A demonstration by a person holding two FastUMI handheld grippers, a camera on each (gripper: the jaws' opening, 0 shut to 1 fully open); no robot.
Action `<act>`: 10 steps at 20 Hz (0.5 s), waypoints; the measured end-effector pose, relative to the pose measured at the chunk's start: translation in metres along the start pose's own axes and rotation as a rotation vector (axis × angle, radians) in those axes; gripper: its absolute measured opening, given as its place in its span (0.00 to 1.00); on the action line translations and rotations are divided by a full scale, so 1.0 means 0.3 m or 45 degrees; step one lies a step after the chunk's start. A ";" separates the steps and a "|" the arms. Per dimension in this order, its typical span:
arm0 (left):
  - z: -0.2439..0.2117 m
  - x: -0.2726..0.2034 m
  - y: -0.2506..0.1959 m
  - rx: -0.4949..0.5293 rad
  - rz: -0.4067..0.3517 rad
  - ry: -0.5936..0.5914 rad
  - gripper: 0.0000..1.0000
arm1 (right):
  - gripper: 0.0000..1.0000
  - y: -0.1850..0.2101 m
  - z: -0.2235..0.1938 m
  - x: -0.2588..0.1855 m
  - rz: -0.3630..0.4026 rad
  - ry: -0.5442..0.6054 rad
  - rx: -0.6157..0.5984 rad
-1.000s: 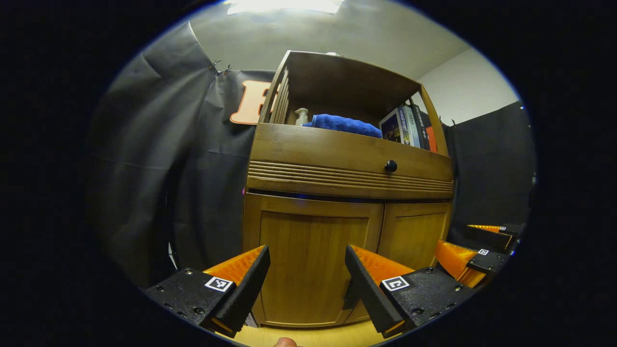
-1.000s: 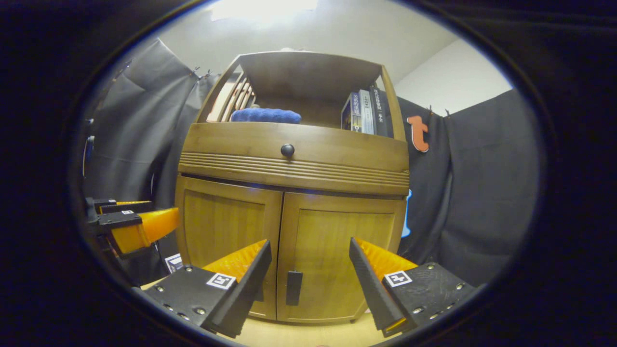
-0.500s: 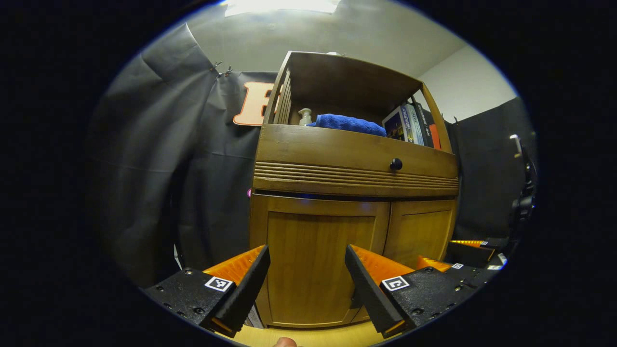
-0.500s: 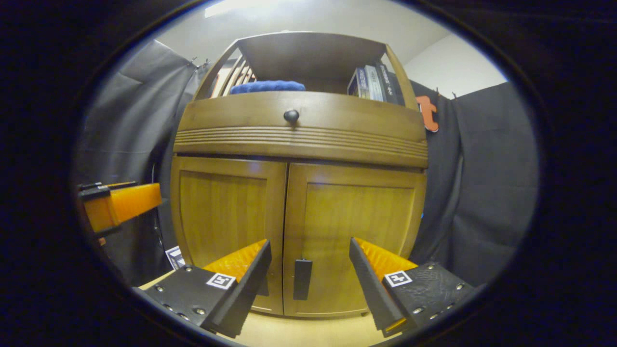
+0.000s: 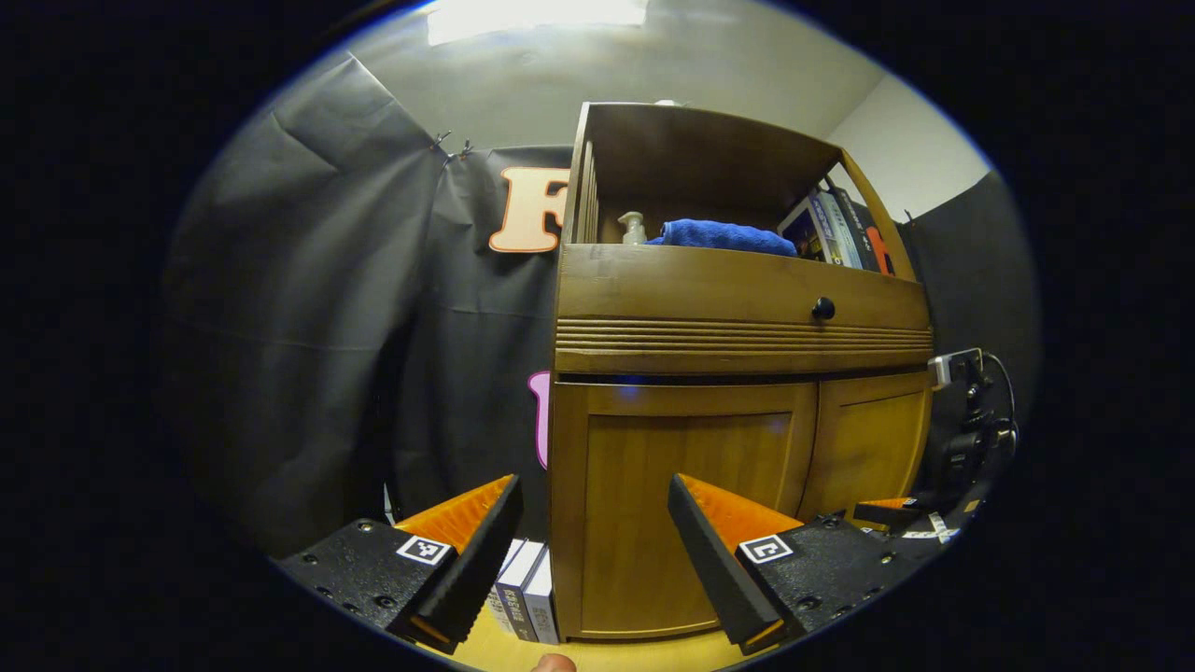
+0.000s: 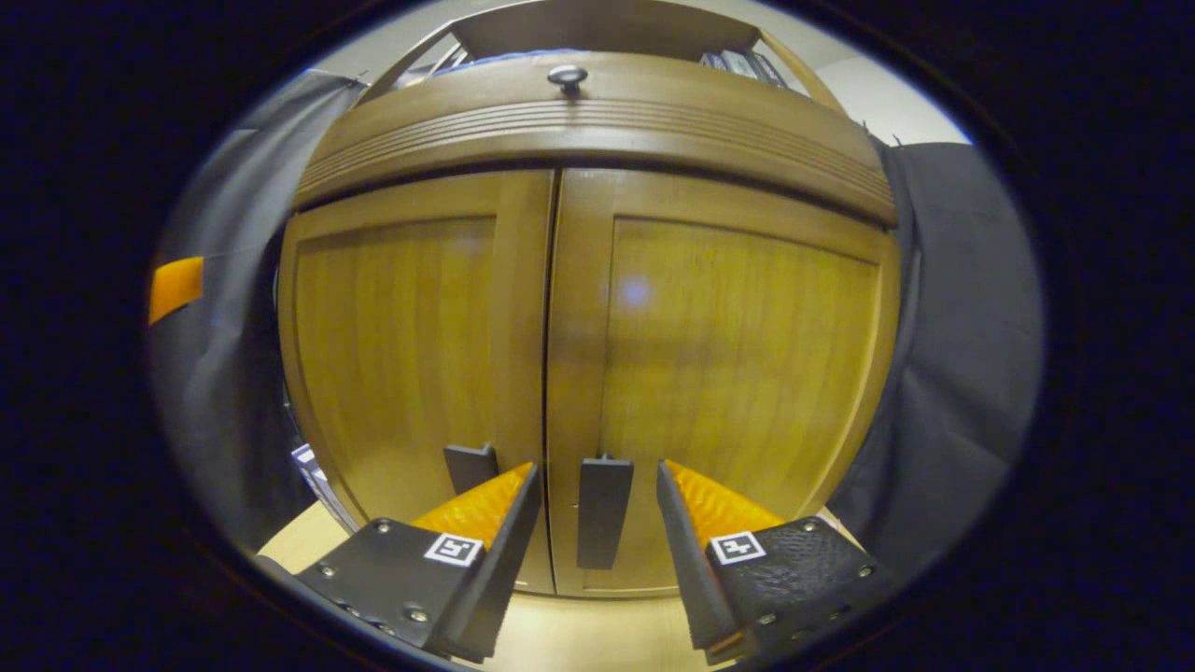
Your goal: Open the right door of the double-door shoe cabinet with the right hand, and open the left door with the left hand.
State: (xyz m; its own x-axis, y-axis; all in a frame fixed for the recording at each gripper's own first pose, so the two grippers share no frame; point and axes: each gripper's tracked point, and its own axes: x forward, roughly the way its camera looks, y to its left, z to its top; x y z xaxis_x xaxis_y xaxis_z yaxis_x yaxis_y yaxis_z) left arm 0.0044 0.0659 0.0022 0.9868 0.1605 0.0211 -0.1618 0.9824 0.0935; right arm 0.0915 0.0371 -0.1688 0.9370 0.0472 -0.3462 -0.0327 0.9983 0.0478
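The wooden shoe cabinet has both doors shut. In the right gripper view the right door (image 6: 738, 373) is close ahead, and its dark handle (image 6: 602, 511) stands between the fingers of my right gripper (image 6: 597, 551), which is open around it without touching. The left door (image 6: 401, 355) has its own dark handle (image 6: 470, 465) just left of my finger. In the left gripper view my left gripper (image 5: 595, 551) is open, well back from the cabinet, in front of the left door (image 5: 681, 513). The right gripper (image 5: 896, 513) shows low at the right door (image 5: 868, 448).
A drawer with a round knob (image 5: 822, 307) runs above the doors. The open shelf on top holds a blue towel (image 5: 724, 236), a pump bottle (image 5: 632, 227) and books (image 5: 836, 224). A few boxes (image 5: 523, 597) stand on the floor left of the cabinet.
My right gripper has moved in close to the cabinet and narrowed a little, so the right door's handle now sits between its fingers. My left gripper has drifted left, with the cabinet sliding right in its view.
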 end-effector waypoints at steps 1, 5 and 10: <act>-0.002 0.003 0.002 0.000 0.001 0.002 0.96 | 0.76 -0.010 0.007 0.003 -0.024 0.002 -0.002; -0.001 0.022 0.005 0.007 0.001 0.002 0.96 | 0.50 -0.006 -0.024 0.044 -0.025 0.045 -0.001; 0.000 0.027 0.015 0.014 0.007 -0.007 0.96 | 0.30 -0.009 -0.042 0.076 -0.050 0.073 0.088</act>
State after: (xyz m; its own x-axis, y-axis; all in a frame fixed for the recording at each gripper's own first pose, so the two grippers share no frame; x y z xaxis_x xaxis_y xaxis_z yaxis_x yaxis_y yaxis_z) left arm 0.0115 0.0717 0.0028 0.9859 0.1650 0.0275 -0.1670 0.9804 0.1046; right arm 0.1086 0.0359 -0.1887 0.9154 0.0119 -0.4024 0.0296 0.9949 0.0969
